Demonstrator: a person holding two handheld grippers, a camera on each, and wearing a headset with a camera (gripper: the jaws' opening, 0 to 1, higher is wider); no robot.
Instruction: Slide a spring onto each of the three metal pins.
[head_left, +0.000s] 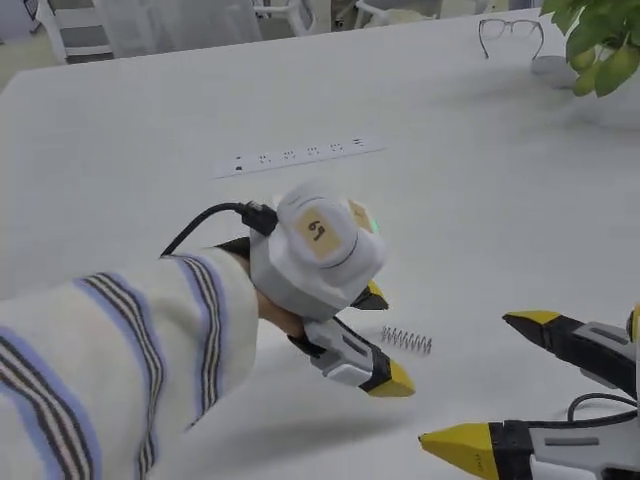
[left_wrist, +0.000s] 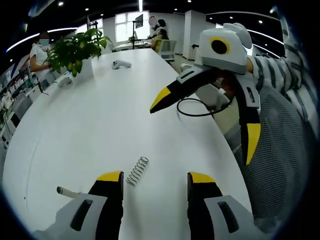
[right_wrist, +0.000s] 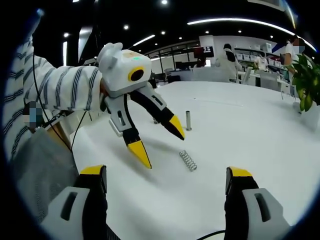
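A small metal spring (head_left: 405, 340) lies flat on the white table (head_left: 480, 200). My left gripper (head_left: 390, 340), held by a hand in a striped sleeve, stands open with its yellow-tipped jaws on either side of the spring's near end, not touching it. In the left gripper view the spring (left_wrist: 137, 170) lies just ahead of the open left gripper (left_wrist: 155, 177). My right gripper (head_left: 472, 380) is open at the lower right and points at the spring from the other side. One upright metal pin (right_wrist: 188, 120) stands beyond the spring (right_wrist: 188, 160), near the left gripper (right_wrist: 161, 147).
A white power strip (head_left: 300, 155) lies further back on the table. Glasses (head_left: 510, 30) and a potted plant (head_left: 600, 40) sit at the far right corner. A white handheld device (left_wrist: 120, 64) lies near the plant (left_wrist: 75, 47). People and chairs are in the background.
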